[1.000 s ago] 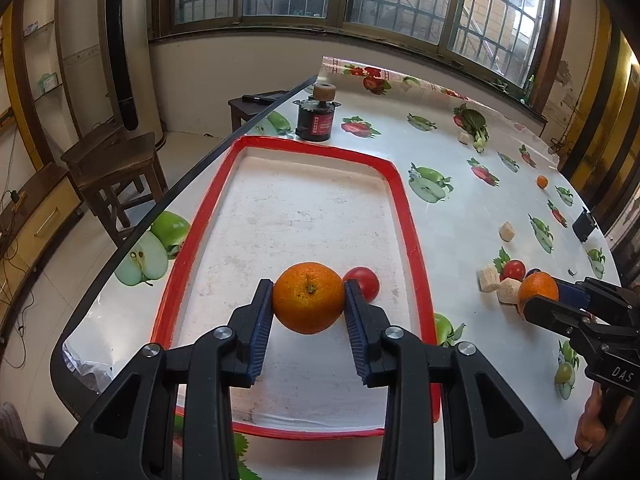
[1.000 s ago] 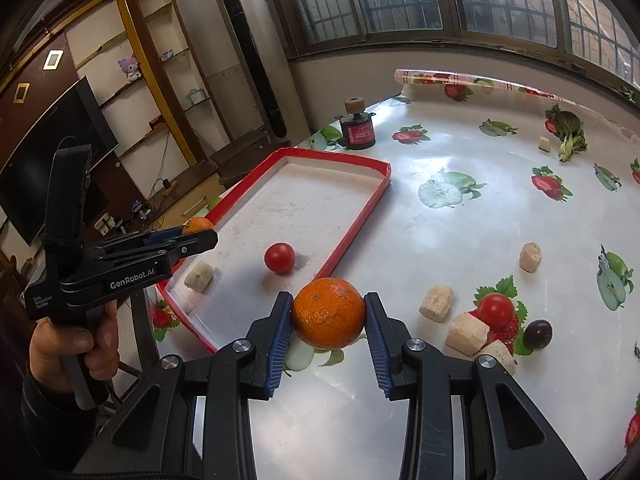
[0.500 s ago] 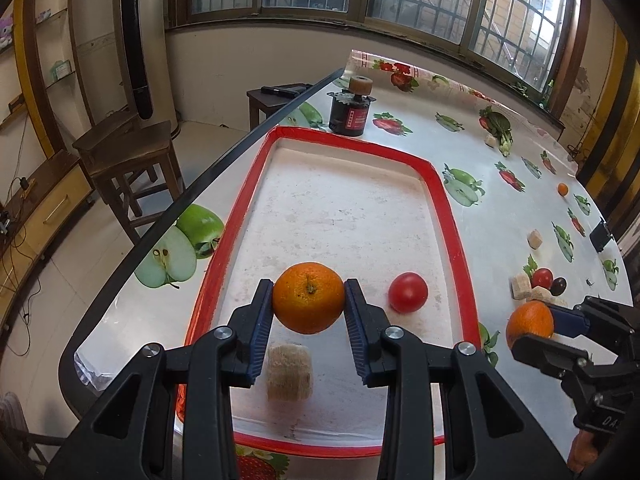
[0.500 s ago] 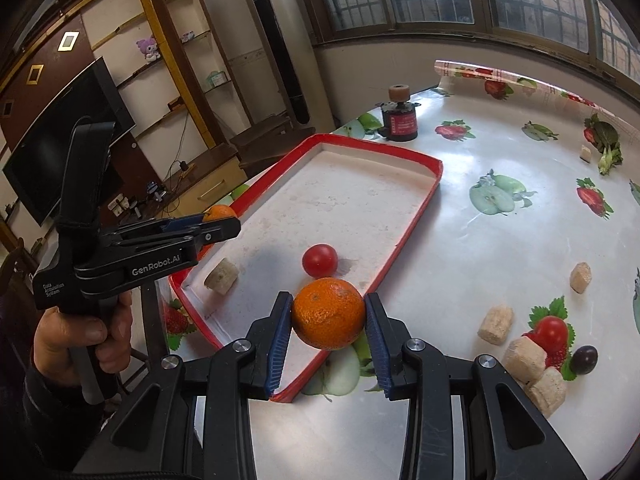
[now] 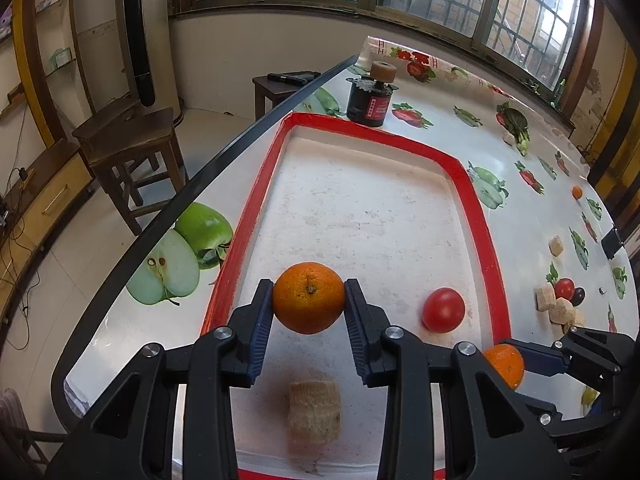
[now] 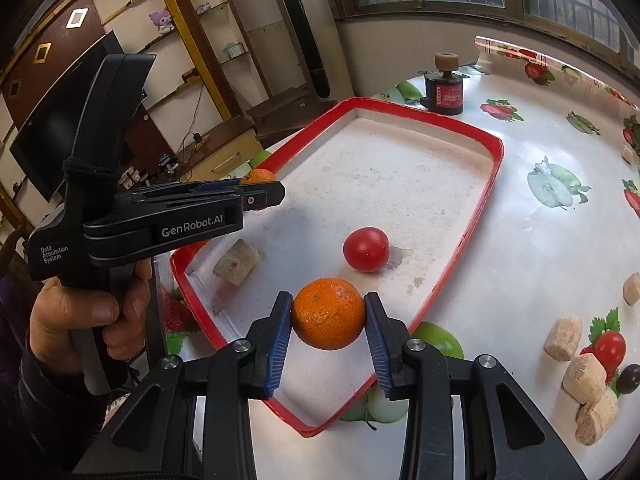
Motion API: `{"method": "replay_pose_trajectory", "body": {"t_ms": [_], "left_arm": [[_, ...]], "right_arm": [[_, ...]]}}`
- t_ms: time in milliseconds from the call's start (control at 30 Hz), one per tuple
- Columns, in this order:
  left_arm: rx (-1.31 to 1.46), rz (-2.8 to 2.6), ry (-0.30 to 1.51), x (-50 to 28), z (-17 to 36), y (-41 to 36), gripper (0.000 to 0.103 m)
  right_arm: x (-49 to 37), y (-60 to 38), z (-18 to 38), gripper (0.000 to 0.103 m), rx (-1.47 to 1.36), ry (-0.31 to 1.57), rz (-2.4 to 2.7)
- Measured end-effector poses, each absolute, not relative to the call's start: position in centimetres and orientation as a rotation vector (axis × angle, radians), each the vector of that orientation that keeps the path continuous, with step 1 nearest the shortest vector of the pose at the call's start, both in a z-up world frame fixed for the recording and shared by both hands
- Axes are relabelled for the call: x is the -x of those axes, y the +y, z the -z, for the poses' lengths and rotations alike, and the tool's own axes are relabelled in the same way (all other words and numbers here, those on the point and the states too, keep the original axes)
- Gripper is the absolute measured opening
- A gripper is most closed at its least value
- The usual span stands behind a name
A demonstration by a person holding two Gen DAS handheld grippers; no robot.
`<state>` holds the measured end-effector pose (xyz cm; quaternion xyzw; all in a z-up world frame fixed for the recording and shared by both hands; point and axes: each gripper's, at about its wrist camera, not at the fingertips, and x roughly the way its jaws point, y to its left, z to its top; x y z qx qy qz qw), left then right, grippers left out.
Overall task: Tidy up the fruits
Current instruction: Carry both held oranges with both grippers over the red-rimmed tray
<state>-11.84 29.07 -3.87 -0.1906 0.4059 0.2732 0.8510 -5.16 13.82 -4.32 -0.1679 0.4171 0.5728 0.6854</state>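
Observation:
My left gripper is shut on an orange and holds it above the near left part of the red-rimmed white tray. My right gripper is shut on a second orange, held over the tray's near right corner. A red tomato and a beige block lie in the tray; both show in the right wrist view, the tomato and the block. The left gripper also appears in the right wrist view.
A dark jar with a cork lid stands beyond the tray's far end. Right of the tray lie several beige blocks, a small tomato and a dark plum. A wooden stool stands off the table's left edge.
Both grippers have moved left and back over the tray with their oranges. The beige block and more of the tray's near end have come into view under the left gripper.

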Motion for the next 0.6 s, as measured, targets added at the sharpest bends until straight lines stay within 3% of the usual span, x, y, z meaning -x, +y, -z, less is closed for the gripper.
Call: {"method": "replay_pose_trajectory", "body": {"t_ms": [600], "left_arm": [[0.414, -0.549, 0.899, 10.4, 5.2, 29.3, 0.033]], "right_arm": [[-0.4, 17.2, 4.8, 0.037, 0.333, 0.927, -1.169]]}}
